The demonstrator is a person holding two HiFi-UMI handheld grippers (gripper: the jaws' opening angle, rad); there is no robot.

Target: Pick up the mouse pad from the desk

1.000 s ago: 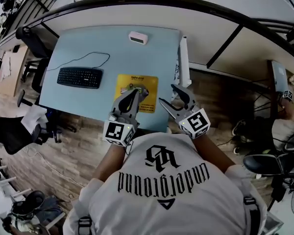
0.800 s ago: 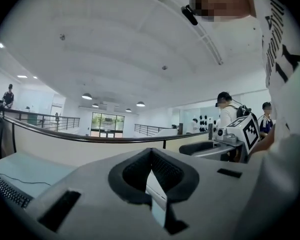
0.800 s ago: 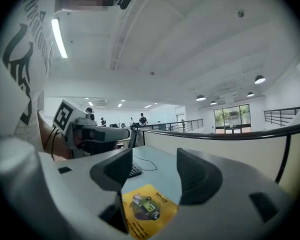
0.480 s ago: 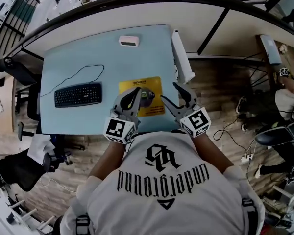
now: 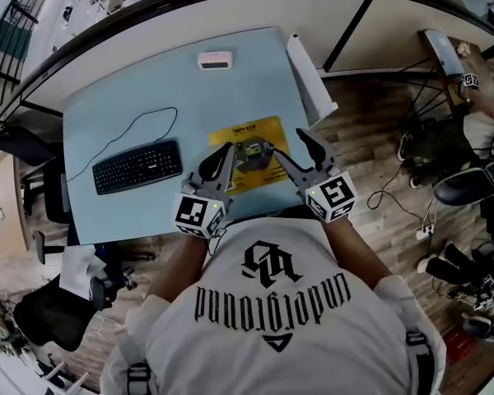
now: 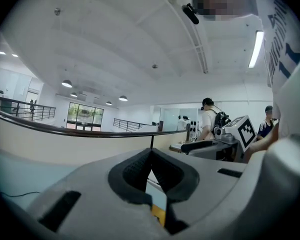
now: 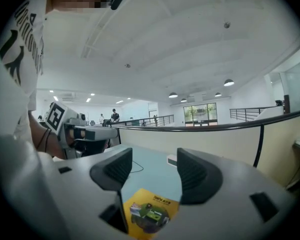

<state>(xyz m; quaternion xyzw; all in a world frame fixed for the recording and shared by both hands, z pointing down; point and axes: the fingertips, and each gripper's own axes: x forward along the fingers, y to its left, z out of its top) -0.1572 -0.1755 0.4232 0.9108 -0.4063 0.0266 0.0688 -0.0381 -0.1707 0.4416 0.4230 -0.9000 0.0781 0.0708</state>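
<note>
1. Person, seen from above: white shirt [image 5: 272, 303] with black print, one claw in each hand, both held out over the near edge of the bench [image 5: 140, 89].

2. Left claw [image 5: 224, 151]: clenched, the dark pads meeting at their tips, nothing between them. It sits over the left edge of the mouse pad; from the head view, whether it touches the pad cannot be told. A marker cube [image 5: 197, 215] is at its rear.

3. Right claw [image 5: 285, 143]: released, jaws standing well apart, no item between the pads. It points along the bench at the right side of the mouse pad.

4. Mouse pad [image 5: 249, 137]: yellow, with a dark printed picture and a line of print. It lies flat on the light blue bench near the front edge, between the two claws. In the right gripper view it [image 7: 150, 211] shows low down in the gap between the jaws.

5. Keyboard [image 5: 137, 166]: black, flat on the bench, left of the mouse pad and apart from it. Its cable [image 5: 148, 115] loops away behind it.

6. Long white piece [image 5: 310, 76]: lies along the right edge of the bench.

7. Small white box [image 5: 215, 59]: near the far edge of the bench, well apart from the pad.

8. Dark rail [image 7: 215, 126]: runs beyond the bench.
</note>
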